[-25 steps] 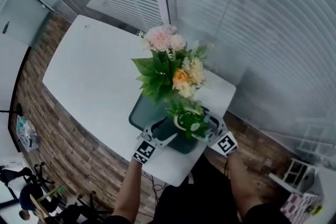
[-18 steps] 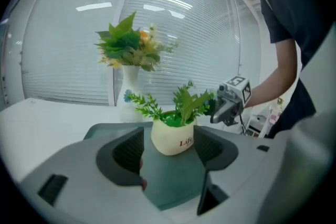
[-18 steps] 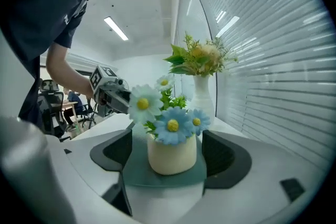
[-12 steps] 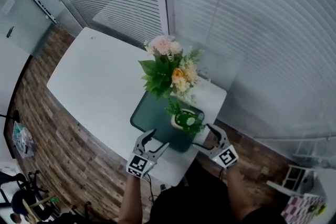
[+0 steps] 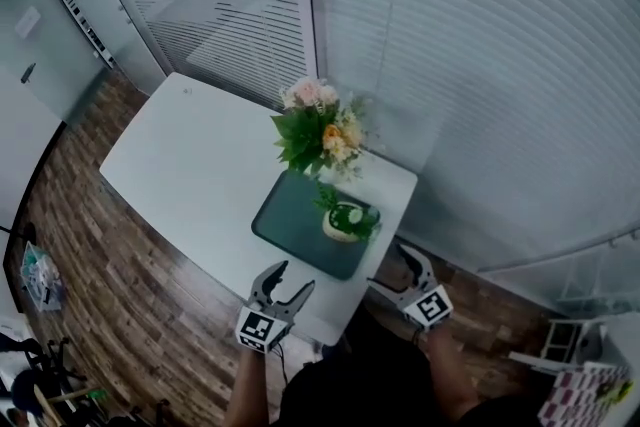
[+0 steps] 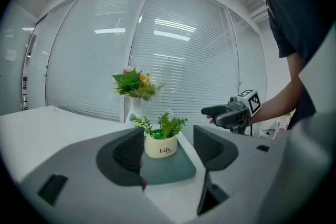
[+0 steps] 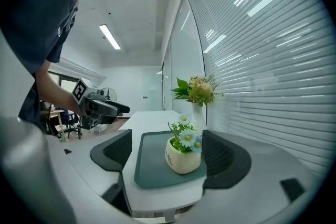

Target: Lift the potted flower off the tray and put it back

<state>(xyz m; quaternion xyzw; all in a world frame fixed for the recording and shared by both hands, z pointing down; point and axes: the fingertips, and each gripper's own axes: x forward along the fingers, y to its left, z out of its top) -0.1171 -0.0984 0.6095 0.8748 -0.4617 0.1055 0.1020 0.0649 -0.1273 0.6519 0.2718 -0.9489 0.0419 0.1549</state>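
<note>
A small cream pot with green leaves and pale flowers, the potted flower (image 5: pixel 346 219) (image 6: pixel 160 143) (image 7: pixel 183 154), stands upright on the dark green tray (image 5: pixel 300 233) (image 6: pixel 169 168) (image 7: pixel 152 161) at the table's near corner. My left gripper (image 5: pixel 280 287) (image 6: pixel 169 150) hangs open off the table's front edge, apart from the pot. To the right my right gripper (image 5: pixel 395 271) (image 7: pixel 167 153) is open too, back from the table edge. Neither holds anything. Each gripper view shows the other gripper held in a hand.
A white vase of pink, orange and cream flowers (image 5: pixel 318 129) (image 6: pixel 135 85) (image 7: pixel 197 91) stands just behind the tray. The white table (image 5: pixel 190 155) runs away to the left. Window blinds (image 5: pixel 480 65) close the far side; wood floor (image 5: pixel 120 295) lies below.
Both grippers have let go of the pot and drawn back off the table edge. The pot now stands alone on the tray. The head view has risen and pulled away.
</note>
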